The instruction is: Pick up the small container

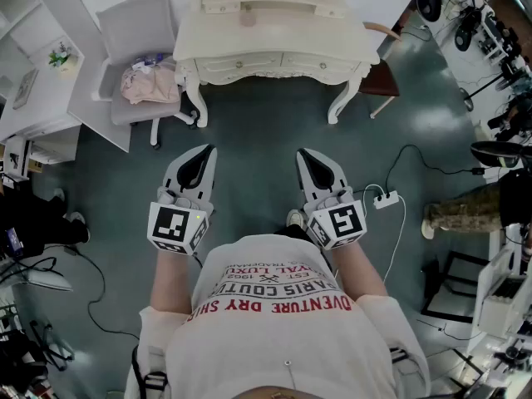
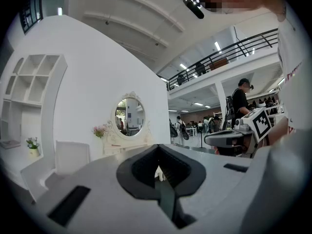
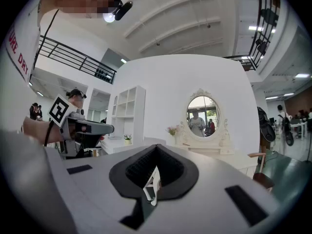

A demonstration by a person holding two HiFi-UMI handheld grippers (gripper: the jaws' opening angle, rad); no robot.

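Closest of all was the person's white shirt [image 1: 283, 306] with red letters, cut off at the bottom edge. It hid the legs, and only one shoe tip [image 1: 294, 218] peeked out. Far left, a white shelf [image 1: 33, 73] was cut by the edge. Next to it stood a pale chair [image 1: 137, 23] with a pink cloth [image 1: 150, 83] on the seat. The left gripper [image 1: 206, 151] was held level over the floor, its jaws pressed together with nothing in them. Ahead, well apart from both grippers, stood a cream dressing table [image 1: 274, 52], its back cut off by the top edge. On its top sat what looked like the small container [image 1: 247, 17], too tiny to see well. The right gripper [image 1: 304, 154] had its jaws together too and held nothing. A wide stretch of blue-green floor [image 1: 253, 131] lay open between the grippers and the table. At the right, a brown seat [image 1: 381, 80] was half hidden behind the table's corner. A white plug strip [image 1: 386, 199] lay on the floor with its cord. Dark clutter along the right edge was hard to make out.
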